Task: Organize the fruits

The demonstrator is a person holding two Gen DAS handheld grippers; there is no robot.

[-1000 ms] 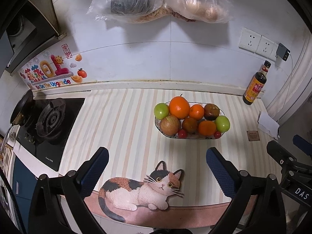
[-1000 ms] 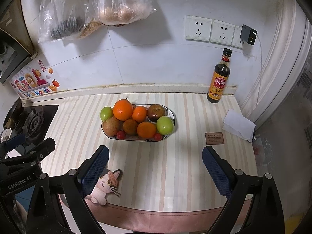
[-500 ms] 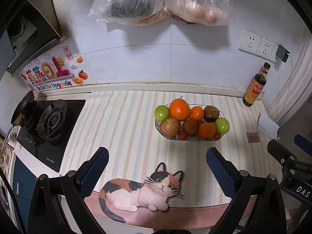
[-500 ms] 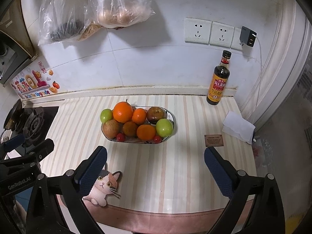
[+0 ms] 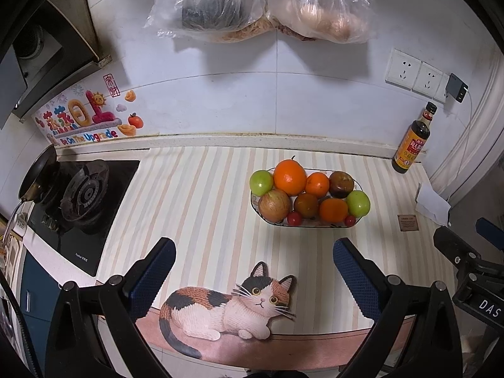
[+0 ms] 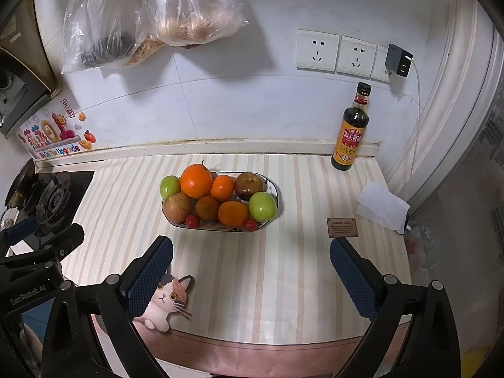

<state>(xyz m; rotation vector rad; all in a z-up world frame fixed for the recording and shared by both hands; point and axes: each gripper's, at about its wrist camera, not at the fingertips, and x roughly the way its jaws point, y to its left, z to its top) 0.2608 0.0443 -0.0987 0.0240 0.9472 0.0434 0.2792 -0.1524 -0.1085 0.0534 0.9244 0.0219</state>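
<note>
Fruit heaps hide most of the fruit bowl (image 6: 273, 189); both the left gripper (image 5: 253, 263) and the right gripper (image 6: 251, 263) gape wide, empty, short of it.

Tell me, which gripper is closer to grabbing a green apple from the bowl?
Probably right. The right gripper lines up almost under the bowl, with a green apple just ahead; the left gripper sits more to the side.

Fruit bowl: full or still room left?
Full. The fruit bowl is heaped with oranges, green apples and darker fruit above its rim; the big orange sits on top.
</note>
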